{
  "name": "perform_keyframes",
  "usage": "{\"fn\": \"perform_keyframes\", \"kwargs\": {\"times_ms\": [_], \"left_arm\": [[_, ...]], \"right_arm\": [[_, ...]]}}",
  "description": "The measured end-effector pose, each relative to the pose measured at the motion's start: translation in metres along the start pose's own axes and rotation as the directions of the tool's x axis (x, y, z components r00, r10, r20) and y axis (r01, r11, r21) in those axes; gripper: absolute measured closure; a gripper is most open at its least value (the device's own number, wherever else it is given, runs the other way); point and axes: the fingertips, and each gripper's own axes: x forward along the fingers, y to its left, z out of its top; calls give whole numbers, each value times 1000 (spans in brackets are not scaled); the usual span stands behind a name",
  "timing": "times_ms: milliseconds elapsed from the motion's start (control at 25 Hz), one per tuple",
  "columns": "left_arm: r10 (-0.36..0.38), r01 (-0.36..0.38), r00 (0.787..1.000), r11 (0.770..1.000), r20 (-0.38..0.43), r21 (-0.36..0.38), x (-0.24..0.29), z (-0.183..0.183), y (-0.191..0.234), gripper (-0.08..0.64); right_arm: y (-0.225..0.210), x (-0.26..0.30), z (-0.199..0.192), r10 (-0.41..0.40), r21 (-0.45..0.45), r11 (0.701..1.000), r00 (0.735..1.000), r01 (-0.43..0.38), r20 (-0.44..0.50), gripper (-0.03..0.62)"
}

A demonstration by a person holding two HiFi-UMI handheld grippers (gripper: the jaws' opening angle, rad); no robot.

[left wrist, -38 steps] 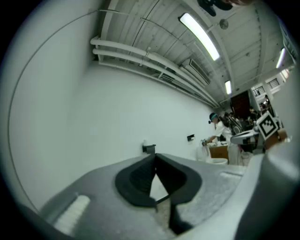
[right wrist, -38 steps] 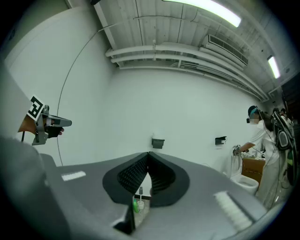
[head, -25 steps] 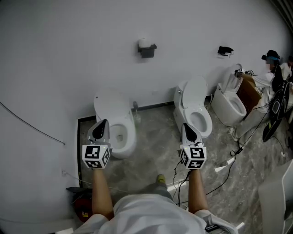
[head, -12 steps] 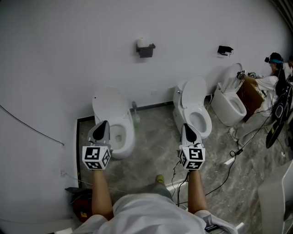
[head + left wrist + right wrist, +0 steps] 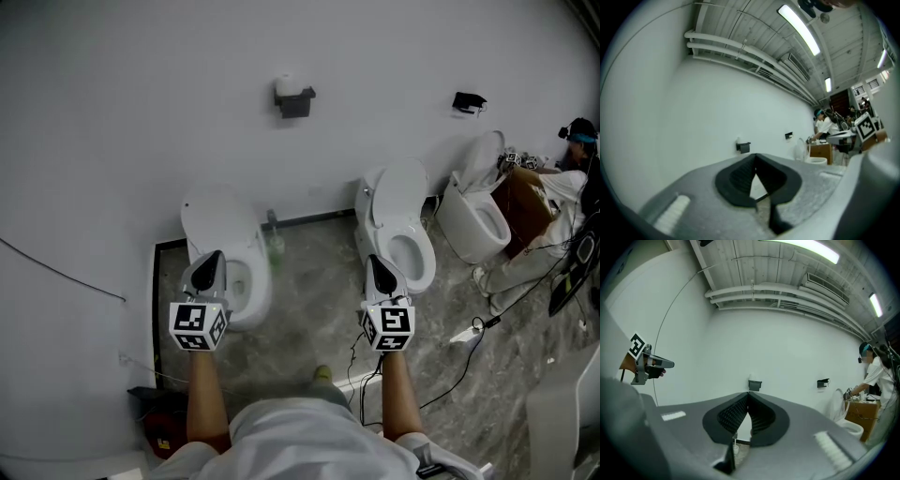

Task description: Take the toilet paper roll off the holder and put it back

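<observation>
High on the white wall a white toilet paper roll (image 5: 285, 84) sits on a black holder (image 5: 296, 101), far ahead of both grippers. My left gripper (image 5: 213, 255) is held level over the left toilet, its jaws shut with nothing between them. My right gripper (image 5: 374, 260) hovers beside the middle toilet, also shut and empty. The left gripper view has the holder (image 5: 744, 147) small, just above and left of the gripper's (image 5: 755, 155) tips. In the right gripper view the holder (image 5: 754, 385) stands right above the gripper's (image 5: 748, 393) tips.
Three white toilets line the wall: left (image 5: 217, 223), middle (image 5: 397, 195), right (image 5: 480, 208). A green bottle (image 5: 275, 247) stands between the first two. A second black holder (image 5: 469, 101) hangs further right. A person (image 5: 567, 178) works at the far right. Cables (image 5: 450, 370) cross the marble floor.
Both grippers have moved forward toward the wall with the person. The left toilet and floor have slid a little under them. Both pairs of jaws stay shut.
</observation>
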Motion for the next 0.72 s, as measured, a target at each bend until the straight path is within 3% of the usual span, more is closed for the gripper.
{"fn": "perform_keyframes", "kwargs": {"times_ms": [480,720], "left_arm": [[58,-58,998,998,-26,8,116,12,-35,560],[48,-48,998,999,-44,6,162,9,-51,560]], "right_arm": [[-94,95,-4,90,25,996,996,-90,4,594],[-127,125,-13,104,39,994,994,-104,-11,594]]}}
